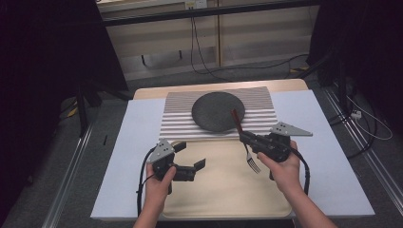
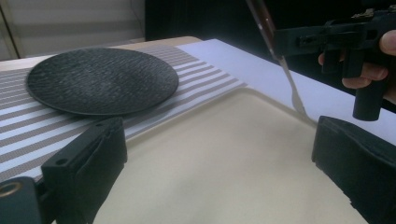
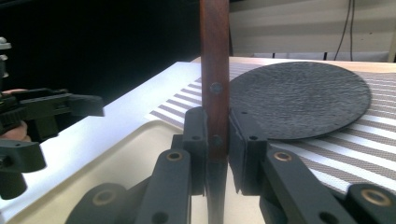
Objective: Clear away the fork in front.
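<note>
My right gripper (image 1: 245,137) is shut on a fork (image 1: 249,153), held above the right part of a beige tray (image 1: 223,190). The fork's brown wooden handle (image 3: 215,88) stands up between the jaws of the right gripper (image 3: 216,140), and its metal tines (image 1: 254,164) point down toward the tray. My left gripper (image 1: 190,155) hovers over the tray's left part, open with nothing between its jaws. In the left gripper view the fork (image 2: 289,79) hangs beyond the open left gripper (image 2: 219,163). A dark round plate (image 1: 218,111) lies on a striped placemat (image 1: 171,118) behind the tray.
A white sheet (image 1: 128,156) covers the tabletop under the tray and the placemat. The plate (image 2: 102,79) has nothing on it. Cables run over the floor behind the table, and dark stands flank it on both sides.
</note>
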Motion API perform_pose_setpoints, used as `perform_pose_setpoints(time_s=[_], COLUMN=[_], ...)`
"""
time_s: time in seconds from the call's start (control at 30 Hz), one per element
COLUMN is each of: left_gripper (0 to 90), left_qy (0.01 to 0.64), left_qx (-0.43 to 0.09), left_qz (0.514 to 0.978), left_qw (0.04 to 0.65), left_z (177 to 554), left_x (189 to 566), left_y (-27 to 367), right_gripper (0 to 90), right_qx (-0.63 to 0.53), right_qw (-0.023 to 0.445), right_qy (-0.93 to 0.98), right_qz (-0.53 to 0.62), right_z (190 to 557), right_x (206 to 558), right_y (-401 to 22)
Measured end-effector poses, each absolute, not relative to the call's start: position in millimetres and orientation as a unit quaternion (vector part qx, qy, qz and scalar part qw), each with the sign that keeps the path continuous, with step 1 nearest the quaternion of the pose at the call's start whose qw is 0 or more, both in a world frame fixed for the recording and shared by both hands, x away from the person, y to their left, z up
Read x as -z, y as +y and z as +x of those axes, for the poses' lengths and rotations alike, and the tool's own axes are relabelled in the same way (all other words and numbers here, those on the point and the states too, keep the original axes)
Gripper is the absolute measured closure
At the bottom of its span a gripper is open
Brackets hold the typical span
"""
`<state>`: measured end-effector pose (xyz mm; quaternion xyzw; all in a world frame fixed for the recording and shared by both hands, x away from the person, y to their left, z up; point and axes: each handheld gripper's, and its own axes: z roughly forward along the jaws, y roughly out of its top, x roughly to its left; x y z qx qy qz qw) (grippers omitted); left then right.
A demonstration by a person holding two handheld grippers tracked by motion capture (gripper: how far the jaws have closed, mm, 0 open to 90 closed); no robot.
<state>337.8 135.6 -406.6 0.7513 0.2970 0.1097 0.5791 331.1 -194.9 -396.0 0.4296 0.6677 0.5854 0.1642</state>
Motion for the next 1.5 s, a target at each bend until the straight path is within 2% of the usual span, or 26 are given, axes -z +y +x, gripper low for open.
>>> perform_pose_setpoints(time_s=[0.37, 0.8, 0.9, 1.07, 1.17, 1.3, 1.37, 1.4, 1.47, 1.5], left_gripper=[3.5, 6.0, 10.9, 31.8, 37.9, 39.0, 48.1, 62.5, 64.8, 69.0], left_qy=[0.289, 0.294, 0.304, 0.308, 0.306, 0.300, 0.299, 0.302, 0.299, 0.299], left_qx=[-0.095, -0.107, -0.091, -0.093, -0.074, -0.049, -0.049, -0.046, -0.039, -0.035], left_qz=[0.756, 0.765, 0.757, 0.749, 0.750, 0.754, 0.755, 0.744, 0.741, 0.738], left_qw=[0.579, 0.564, 0.571, 0.580, 0.582, 0.582, 0.581, 0.594, 0.600, 0.603], left_z=[339.3, 334.0, 333.3, 330.0, 330.9, 330.2, 329.8, 329.3, 330.1, 330.2], left_x=[412.7, 416.0, 419.2, 421.1, 422.4, 426.0, 426.6, 426.7, 426.9, 426.9], left_y=[115.3, 98.4, 93.5, 84.8, 78.1, 65.5, 62.8, 62.3, 62.3, 61.9], right_gripper=[78.6, 78.6, 78.6, 78.6, 78.6, 78.6, 78.6, 78.6, 78.6, 78.5], right_qx=[-0.586, -0.593, -0.591, -0.593, -0.590, -0.590, -0.590, -0.589, -0.590, -0.591], right_qw=[0.163, 0.165, 0.166, 0.165, 0.173, 0.177, 0.176, 0.179, 0.179, 0.176], right_qy=[0.680, 0.683, 0.687, 0.687, 0.688, 0.685, 0.684, 0.686, 0.686, 0.685], right_qz=[0.410, 0.393, 0.389, 0.385, 0.385, 0.390, 0.390, 0.387, 0.387, 0.388], right_z=[329.1, 326.8, 325.5, 323.6, 321.2, 318.7, 316.9, 314.1, 313.3, 312.4], right_x=[396.2, 396.7, 397.3, 398.8, 400.1, 400.7, 401.8, 401.9, 401.8, 401.4], right_y=[-175.3, -150.7, -144.9, -139.8, -141.5, -144.3, -143.8, -142.9, -142.7, -142.3])
